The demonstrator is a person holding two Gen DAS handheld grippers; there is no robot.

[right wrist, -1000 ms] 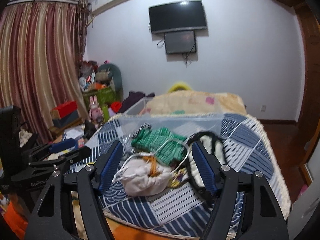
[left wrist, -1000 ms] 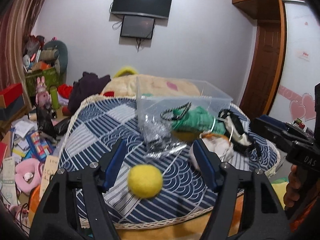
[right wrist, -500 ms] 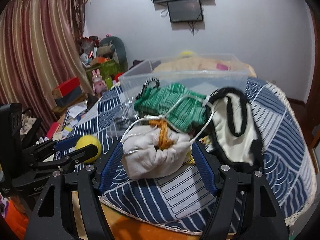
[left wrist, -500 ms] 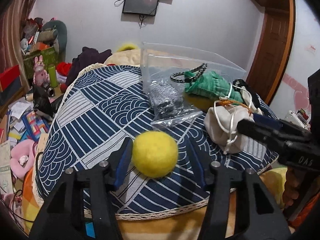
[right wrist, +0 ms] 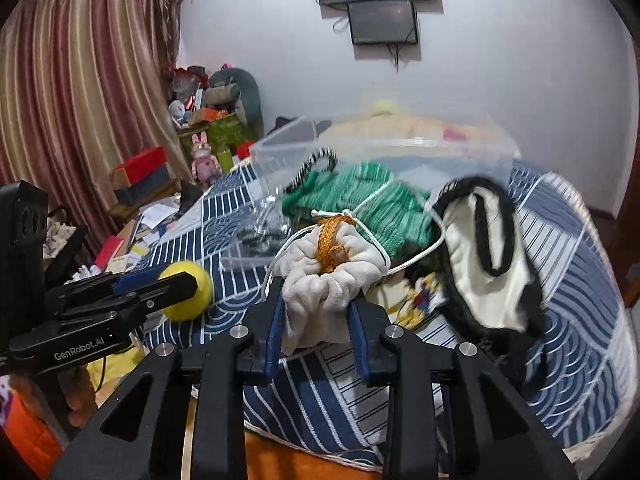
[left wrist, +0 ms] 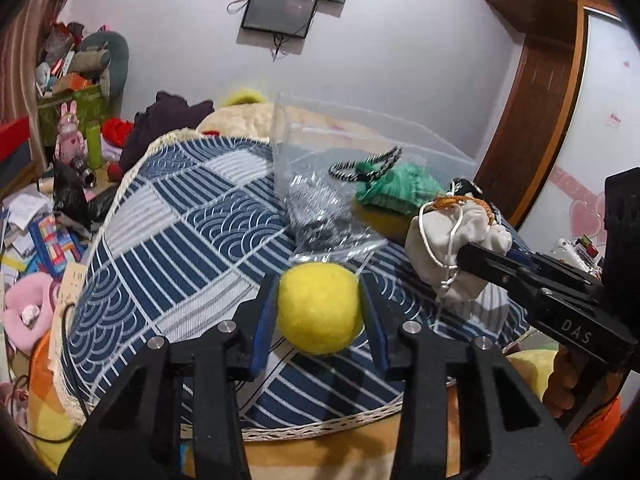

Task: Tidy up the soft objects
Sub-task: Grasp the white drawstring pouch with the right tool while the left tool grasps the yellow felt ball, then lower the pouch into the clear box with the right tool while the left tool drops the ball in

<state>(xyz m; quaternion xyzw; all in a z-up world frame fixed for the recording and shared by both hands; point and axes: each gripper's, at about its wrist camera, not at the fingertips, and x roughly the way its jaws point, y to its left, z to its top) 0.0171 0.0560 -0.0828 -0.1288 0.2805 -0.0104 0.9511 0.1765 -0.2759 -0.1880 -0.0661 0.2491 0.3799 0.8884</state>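
Our left gripper (left wrist: 320,312) pinches the one yellow ball (left wrist: 319,307) between its two fingers; half a second ago they were spread around it. Our right gripper (right wrist: 316,316) squeezes the one white drawstring pouch (right wrist: 328,284), which earlier lay loose between open fingers. Beyond both sit one green knit (right wrist: 352,196) and one clear bin (right wrist: 400,148) on the blue quilt (left wrist: 180,240).

My left wrist camera looks forward along its fingers, close and low over the near edge of the patterned blanket (left wrist: 168,240), facing the clear bin (left wrist: 360,148) and the wall screens (left wrist: 280,16). My right wrist camera sits just to its right, facing the same way. Both share blanket, bin and screens, and each catches the other gripper at its edge.
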